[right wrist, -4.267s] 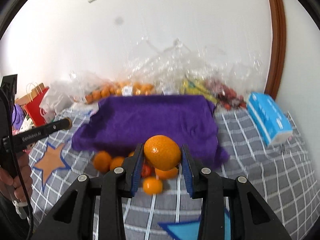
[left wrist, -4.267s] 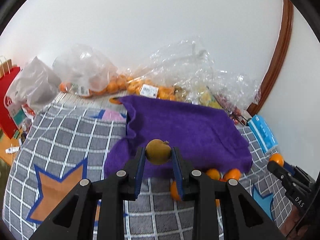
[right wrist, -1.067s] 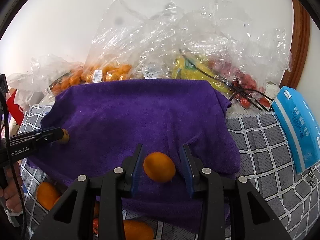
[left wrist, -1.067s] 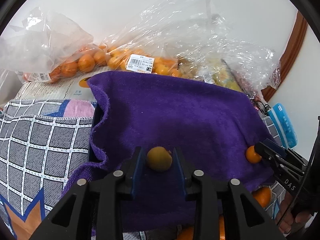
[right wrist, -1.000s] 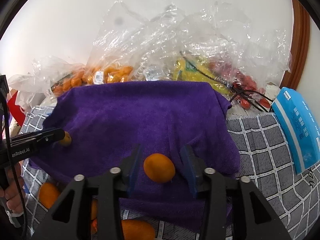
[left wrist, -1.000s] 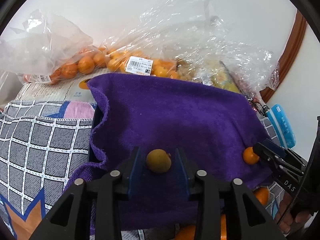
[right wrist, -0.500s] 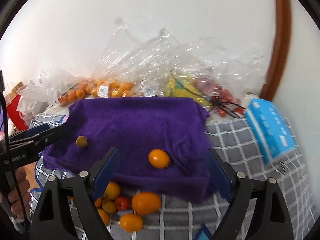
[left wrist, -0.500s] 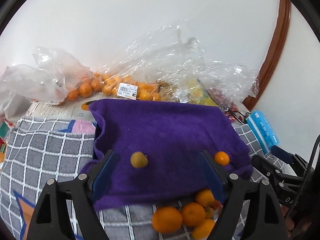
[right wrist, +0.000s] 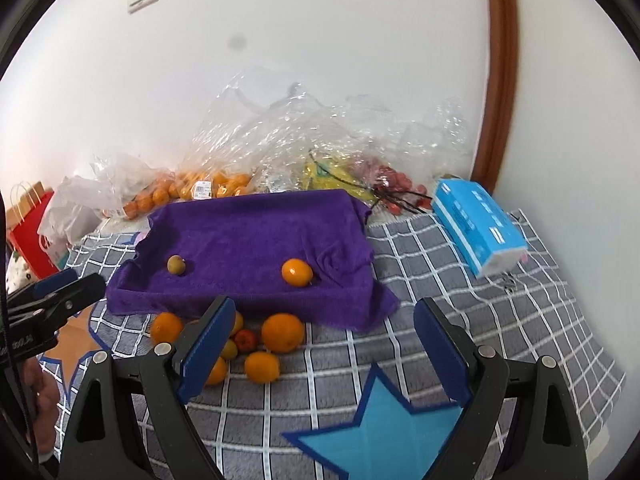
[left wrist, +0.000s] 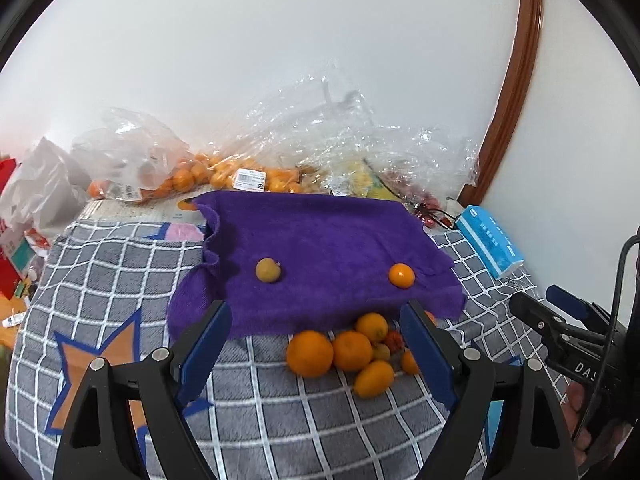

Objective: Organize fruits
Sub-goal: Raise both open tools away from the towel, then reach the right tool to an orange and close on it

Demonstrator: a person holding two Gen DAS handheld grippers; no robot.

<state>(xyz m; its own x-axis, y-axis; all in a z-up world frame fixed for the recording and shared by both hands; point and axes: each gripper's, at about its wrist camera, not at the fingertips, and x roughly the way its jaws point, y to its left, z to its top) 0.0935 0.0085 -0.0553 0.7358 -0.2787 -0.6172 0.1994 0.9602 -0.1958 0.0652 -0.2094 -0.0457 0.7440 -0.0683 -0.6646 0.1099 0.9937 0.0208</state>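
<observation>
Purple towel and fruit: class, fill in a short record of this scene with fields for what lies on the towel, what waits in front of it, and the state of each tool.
on towel: a small yellow-brown fruit and an orange, apart, on the purple towel
in front of towel: pile of loose fruit on the checked cloth
left tool: open, empty
right tool: open, empty
behind towel: plastic bags of fruit

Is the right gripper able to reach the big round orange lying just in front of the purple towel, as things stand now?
Probably yes. The right gripper stands open and empty, and the big round orange lies on the grey checked blanket just ahead of its left finger. Smaller fruits crowd its left side; nothing covers it.
</observation>
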